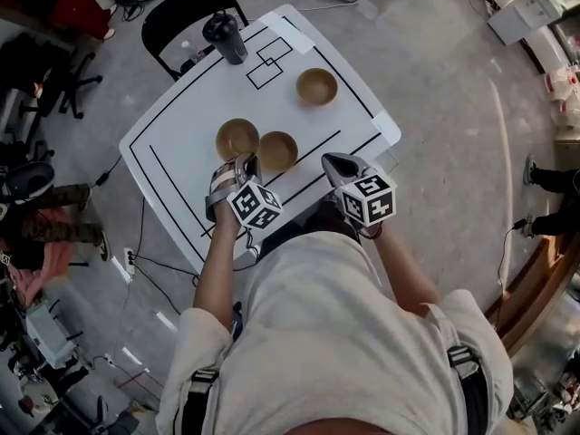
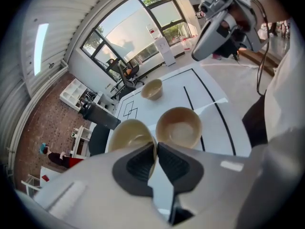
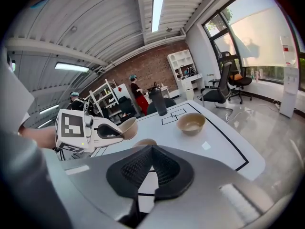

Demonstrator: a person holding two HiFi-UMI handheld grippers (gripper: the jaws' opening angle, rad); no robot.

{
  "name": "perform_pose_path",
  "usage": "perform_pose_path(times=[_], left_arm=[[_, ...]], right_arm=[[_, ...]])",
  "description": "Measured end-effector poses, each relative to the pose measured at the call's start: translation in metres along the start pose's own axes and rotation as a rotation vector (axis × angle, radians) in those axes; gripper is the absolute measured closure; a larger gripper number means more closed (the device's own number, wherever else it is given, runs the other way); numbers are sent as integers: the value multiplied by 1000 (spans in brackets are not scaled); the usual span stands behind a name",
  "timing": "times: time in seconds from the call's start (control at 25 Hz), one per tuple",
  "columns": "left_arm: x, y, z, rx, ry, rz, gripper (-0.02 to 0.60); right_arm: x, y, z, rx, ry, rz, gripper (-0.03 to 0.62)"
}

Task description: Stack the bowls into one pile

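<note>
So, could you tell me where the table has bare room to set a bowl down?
Bare: the table's left side between tumbler and left claw, and the stretch between far bowl and right claw. Crowded: near middle, held bowl beside middle bowl.

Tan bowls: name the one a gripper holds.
The leftmost tan round bowl, rim pinched by the left gripper; the middle bowl and far bowl stand untouched.

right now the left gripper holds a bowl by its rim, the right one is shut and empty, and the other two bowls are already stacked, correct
Not stacked: the head view shows the other two, the near bowl and the far bowl, sitting apart on the table. The rest holds.
</note>
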State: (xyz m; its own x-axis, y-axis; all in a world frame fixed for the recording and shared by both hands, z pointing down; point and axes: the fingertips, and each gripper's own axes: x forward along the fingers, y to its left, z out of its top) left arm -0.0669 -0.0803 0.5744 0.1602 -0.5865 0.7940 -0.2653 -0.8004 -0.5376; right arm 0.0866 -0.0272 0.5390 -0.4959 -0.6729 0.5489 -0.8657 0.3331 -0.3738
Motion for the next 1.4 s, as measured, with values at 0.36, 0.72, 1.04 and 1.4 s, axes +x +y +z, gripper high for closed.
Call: perform_pose_path(times=[0.36,0.72,1.04,1.4], left_arm=[[8,-5,41,80,-50,-25,554],[26,-10,99,128,-96,-36,554],[43,-15,145,145,-91,-51,554],[76,-19,185,131,-99,-38,554]], right_arm=[[-21,-25,-5,62,-41,-70,594],[-41,-70,-6,107,-64,-124,595],[-61,-119,1,129,-75,-149,594],[-51,-164,8,76,-72,-116,594]])
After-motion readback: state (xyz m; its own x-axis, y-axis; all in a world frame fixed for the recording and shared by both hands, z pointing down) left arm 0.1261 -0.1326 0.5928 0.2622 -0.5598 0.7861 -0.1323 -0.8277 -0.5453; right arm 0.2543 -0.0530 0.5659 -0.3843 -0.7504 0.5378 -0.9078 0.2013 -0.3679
